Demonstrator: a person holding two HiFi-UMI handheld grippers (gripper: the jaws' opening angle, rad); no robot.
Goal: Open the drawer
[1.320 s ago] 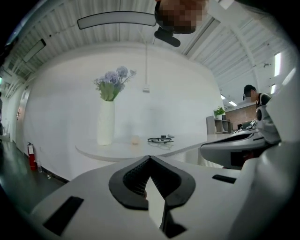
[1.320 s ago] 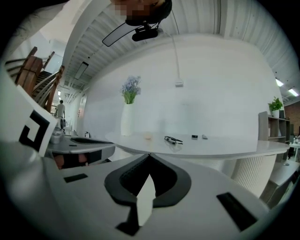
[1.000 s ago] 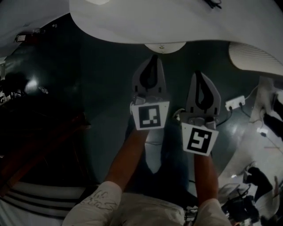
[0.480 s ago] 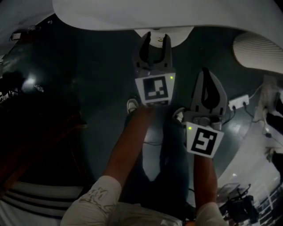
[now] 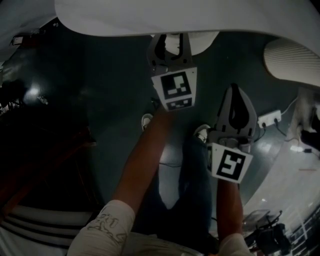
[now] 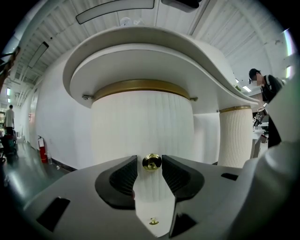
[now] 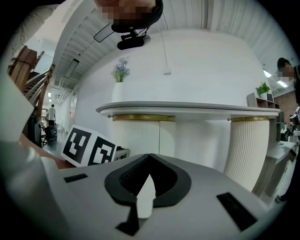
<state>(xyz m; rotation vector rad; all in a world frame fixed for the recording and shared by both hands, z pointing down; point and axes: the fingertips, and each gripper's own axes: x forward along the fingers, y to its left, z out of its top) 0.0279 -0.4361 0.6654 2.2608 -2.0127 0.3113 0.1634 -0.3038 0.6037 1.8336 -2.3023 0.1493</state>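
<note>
Under the overhanging white countertop [image 5: 175, 15] stands a white ribbed curved drawer front [image 6: 140, 126] with a gold band at its top. On this front sits a small round gold knob [image 6: 152, 162]. My left gripper [image 6: 150, 160] is open and its jaws have just been opening. The knob sits between its fingertips with a thin gap on each side. A second, smaller gold knob [image 6: 153, 221] shows lower down. In the head view the left gripper [image 5: 171, 44] reaches under the counter's edge. My right gripper [image 5: 235, 89] hangs back on the right, shut and empty, as in its own view [image 7: 149, 155].
A white fluted pillar [image 6: 236, 136] stands to the right of the drawer unit. A power strip with a cable [image 5: 265, 119] lies on the dark glossy floor at right. A wooden stair [image 5: 45, 165] is at left. A person [image 6: 265, 89] stands at far right.
The left gripper has moved forward under the counter's edge and its jaws have gone from shut to open around the knob. The right gripper has shifted only slightly.
</note>
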